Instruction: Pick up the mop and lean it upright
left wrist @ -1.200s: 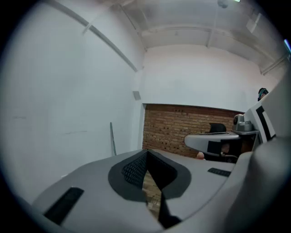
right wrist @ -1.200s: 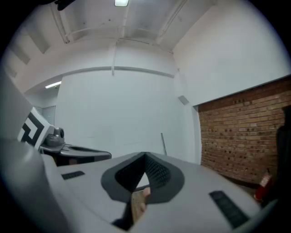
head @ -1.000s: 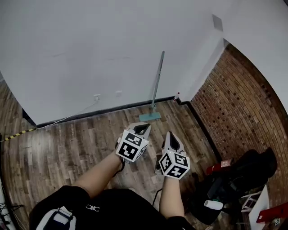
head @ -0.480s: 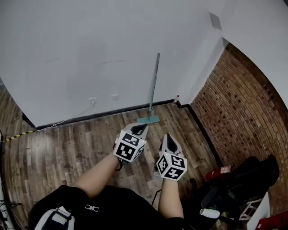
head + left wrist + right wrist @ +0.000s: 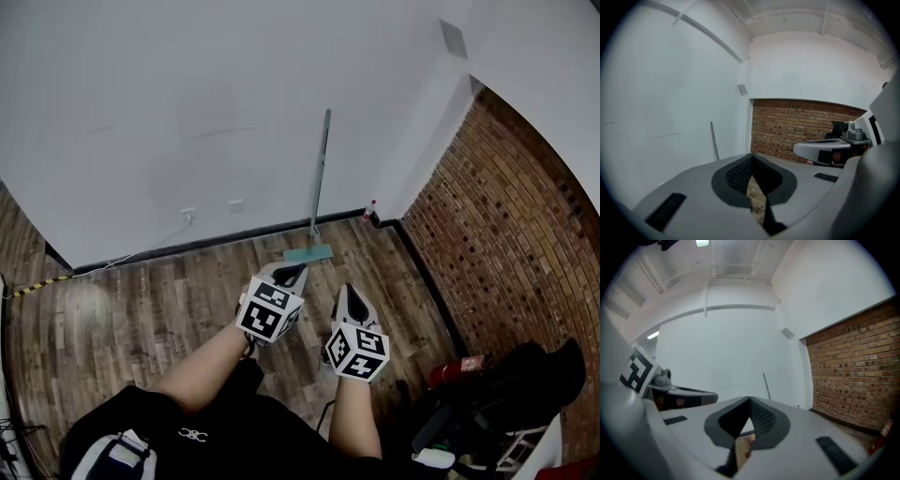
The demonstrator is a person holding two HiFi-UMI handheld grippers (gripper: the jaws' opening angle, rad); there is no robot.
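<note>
The mop (image 5: 320, 173) leans upright against the white wall, its grey-green flat head (image 5: 308, 253) on the wooden floor by the skirting. Its thin handle (image 5: 714, 146) shows far off in the left gripper view, and the handle (image 5: 766, 386) shows again in the right gripper view. My left gripper (image 5: 292, 272) is held just short of the mop head, shut and empty (image 5: 751, 157). My right gripper (image 5: 352, 292) is beside it to the right, also shut on nothing (image 5: 750, 400). Neither touches the mop.
A brick wall (image 5: 497, 216) runs down the right side and meets the white wall at a corner with a small red-capped bottle (image 5: 371, 208). Black bags and clutter (image 5: 511, 389) lie at the lower right. Wall sockets and a cable (image 5: 187, 217) are left of the mop.
Both grippers have drifted together a little lower and leftward in the head view, still shut and empty. The mop stays leaning on the wall.
</note>
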